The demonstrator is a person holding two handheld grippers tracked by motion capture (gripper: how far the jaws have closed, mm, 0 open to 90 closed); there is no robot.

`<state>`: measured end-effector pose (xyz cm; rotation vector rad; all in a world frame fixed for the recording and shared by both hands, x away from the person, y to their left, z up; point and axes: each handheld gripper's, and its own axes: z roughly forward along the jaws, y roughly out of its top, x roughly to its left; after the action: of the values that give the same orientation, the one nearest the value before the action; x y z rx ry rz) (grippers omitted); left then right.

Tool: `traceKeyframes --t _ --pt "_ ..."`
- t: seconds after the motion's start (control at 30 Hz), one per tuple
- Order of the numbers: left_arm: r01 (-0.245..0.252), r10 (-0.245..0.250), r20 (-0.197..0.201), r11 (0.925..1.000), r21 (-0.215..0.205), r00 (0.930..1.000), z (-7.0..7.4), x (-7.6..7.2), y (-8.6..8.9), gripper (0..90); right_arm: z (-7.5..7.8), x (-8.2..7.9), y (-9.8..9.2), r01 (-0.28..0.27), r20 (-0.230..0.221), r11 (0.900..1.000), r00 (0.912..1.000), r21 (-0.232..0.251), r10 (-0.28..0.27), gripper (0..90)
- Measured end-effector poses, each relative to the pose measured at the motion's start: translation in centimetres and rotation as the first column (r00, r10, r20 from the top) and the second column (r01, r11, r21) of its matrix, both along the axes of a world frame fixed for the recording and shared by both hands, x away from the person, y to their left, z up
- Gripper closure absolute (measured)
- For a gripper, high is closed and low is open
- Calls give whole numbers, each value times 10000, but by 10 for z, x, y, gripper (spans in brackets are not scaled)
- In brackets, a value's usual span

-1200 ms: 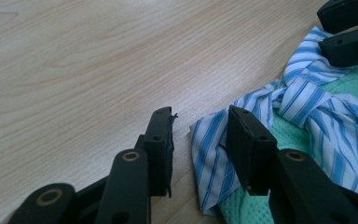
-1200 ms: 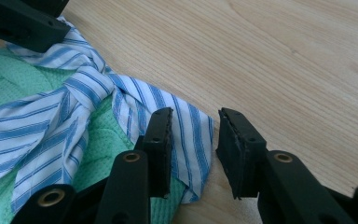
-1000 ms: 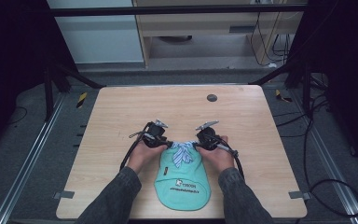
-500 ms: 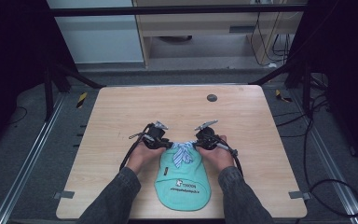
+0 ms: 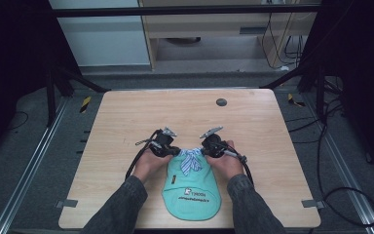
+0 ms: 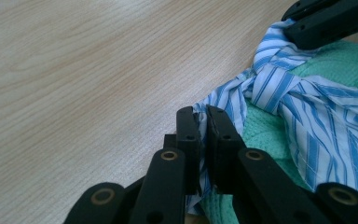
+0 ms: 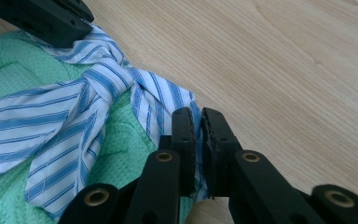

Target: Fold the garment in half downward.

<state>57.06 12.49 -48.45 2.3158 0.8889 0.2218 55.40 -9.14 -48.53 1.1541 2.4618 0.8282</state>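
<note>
We see a green bib point(image 5: 191, 187) lying flat at the near edge of the tabletop point(image 5: 126, 126), its striped collar point(image 5: 190, 160) knotted in the middle (blue and white). Our left tool point(image 6: 200, 133) and right tool point(image 7: 198, 133) have just closed, each clenched on one collar end.

Looks like a lab recording bay: bare wooden table point(image 5: 185, 112) framed by black struts point(image 5: 292, 75), loose cables point(image 5: 343, 195) on grey floor.

The left hand-held gripper point(image 6: 203, 122) had just closed, pinching the striped collar point(image 6: 279, 98) of the green garment point(image 6: 265, 133) on the bench point(image 6: 74, 84).
</note>
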Motion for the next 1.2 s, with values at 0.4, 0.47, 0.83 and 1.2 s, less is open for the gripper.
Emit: traceKeyframes --t 0.4,0.47,0.83,1.2 --pt "320 -347 652 9986 418 9973 15 -4 -6 851 14 -9 -7 -314 521 9995 9982 85 309 844" --pt "375 -400 696 9987 358 9968 18 -4 -6 852 16 -10 -7 -371 585 9993 9976 78 365 844" --pt "538 -551 912 9984 168 9943 33 -6 -2 852 30 -12 -8 -683 908 9977 9935 -25 682 845" --pt "706 -708 1179 9975 60 9905 43 -7 1 852 41 -12 -9 -1043 1282 9940 9859 -321 1076 845"
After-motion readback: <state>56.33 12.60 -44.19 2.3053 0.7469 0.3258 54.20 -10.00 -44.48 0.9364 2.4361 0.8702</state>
